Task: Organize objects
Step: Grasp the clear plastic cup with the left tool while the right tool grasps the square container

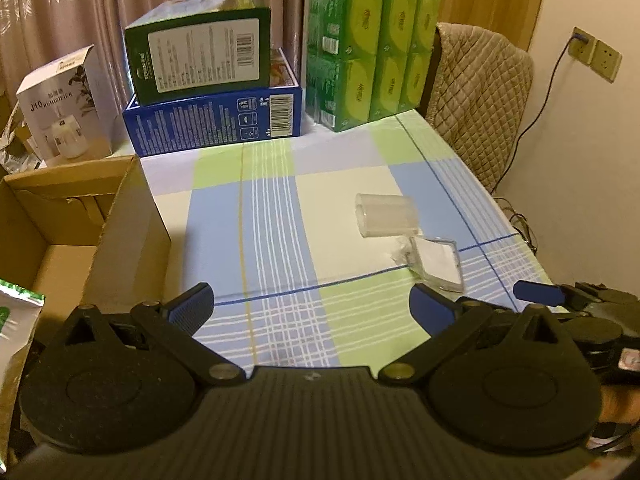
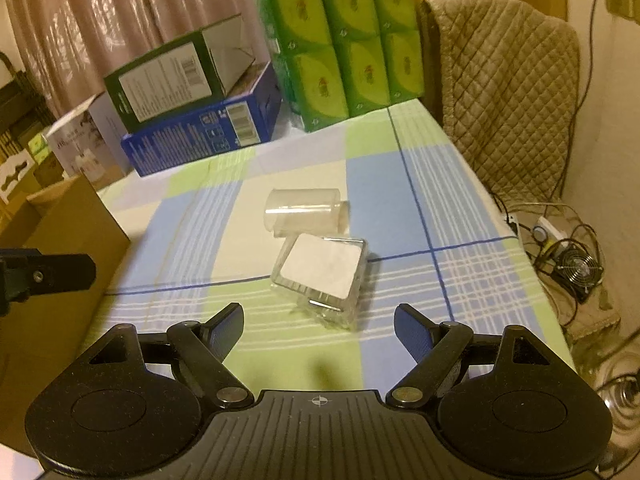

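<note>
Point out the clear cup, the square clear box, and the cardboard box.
clear cup (image 2: 304,216), right wrist view, on its side wall.
square clear box (image 2: 320,268), right wrist view, white top face.
cardboard box (image 1: 128,236), left wrist view, right outer wall.

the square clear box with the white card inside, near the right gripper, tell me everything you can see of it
The square clear box looks like hard transparent plastic with rounded corners and a white square insert filling its top face. It lies tilted on the checked tablecloth, closed as far as can be seen, with crinkled clear wrap at its near edge. A clear cylindrical container lies on its side just behind, seemingly touching. The right hand-held gripper is open, just short of it.
</note>
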The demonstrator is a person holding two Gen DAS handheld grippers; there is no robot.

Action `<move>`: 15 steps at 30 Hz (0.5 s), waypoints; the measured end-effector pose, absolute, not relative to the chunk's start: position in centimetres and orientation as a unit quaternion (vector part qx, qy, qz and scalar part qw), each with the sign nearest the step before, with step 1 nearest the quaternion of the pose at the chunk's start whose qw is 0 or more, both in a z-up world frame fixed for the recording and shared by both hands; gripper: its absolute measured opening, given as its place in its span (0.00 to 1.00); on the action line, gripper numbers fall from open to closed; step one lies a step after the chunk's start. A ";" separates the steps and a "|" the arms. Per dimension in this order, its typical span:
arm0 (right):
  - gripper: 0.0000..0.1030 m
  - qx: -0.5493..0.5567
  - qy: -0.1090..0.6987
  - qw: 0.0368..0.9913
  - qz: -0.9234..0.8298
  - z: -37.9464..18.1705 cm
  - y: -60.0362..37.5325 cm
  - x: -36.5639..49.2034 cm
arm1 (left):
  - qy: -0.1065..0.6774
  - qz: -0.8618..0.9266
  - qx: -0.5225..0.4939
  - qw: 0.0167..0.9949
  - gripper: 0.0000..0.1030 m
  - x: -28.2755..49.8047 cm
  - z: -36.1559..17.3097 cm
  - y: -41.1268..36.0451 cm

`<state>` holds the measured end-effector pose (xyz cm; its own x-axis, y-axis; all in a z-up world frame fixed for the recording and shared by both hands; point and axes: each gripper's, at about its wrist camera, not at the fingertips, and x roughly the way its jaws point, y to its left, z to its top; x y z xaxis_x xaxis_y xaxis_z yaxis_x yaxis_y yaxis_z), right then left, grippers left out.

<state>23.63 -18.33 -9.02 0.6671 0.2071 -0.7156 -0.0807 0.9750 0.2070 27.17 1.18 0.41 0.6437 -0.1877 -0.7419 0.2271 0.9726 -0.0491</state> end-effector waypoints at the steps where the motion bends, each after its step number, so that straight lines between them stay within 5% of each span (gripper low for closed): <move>1: 0.77 0.075 0.401 0.909 0.080 -9.5 -18.2 24.1 | 0.406 -0.115 0.022 0.906 0.99 27.5 0.2 1.2; 15: 0.77 0.066 0.405 0.909 0.072 -14.3 -16.7 29.8 | 0.408 -0.108 0.005 0.906 0.99 30.5 -1.4 0.9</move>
<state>29.82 -16.65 -14.35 0.6607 0.1854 -0.7274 -0.0779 0.9807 0.1793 30.53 0.88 -1.42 0.6434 -0.1914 -0.7412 0.1993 0.9767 -0.0792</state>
